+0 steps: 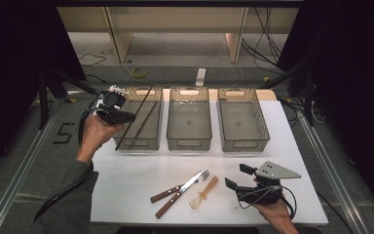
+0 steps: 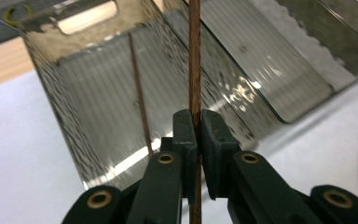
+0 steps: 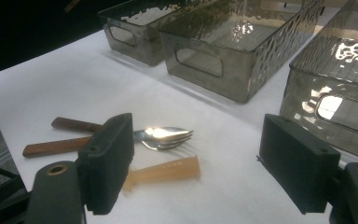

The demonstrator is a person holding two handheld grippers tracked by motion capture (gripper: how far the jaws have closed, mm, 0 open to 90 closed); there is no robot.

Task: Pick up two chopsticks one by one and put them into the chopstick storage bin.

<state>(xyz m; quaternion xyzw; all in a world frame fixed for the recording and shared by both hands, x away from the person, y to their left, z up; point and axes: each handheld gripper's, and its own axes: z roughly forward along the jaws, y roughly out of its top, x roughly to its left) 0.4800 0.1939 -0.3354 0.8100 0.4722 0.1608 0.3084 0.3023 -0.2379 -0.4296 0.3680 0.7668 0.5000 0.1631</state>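
Your left gripper point(image 2: 195, 128) has its jaws clamped on a dark wooden chopstick point(image 2: 195, 60), held over the left bin point(image 1: 155, 138). Lower the far tip into the bin first and tilt the stick along the bin's length before you let go, so it settles beside the other chopstick point(image 2: 140, 100) already lying inside. The middle bin point(image 1: 189, 141) and right bin point(image 1: 243, 142) look empty. Your right gripper point(image 3: 196, 172) hangs wide open, holding nothing, near the forks point(image 3: 161, 136) and amber spoon point(image 3: 168, 169).
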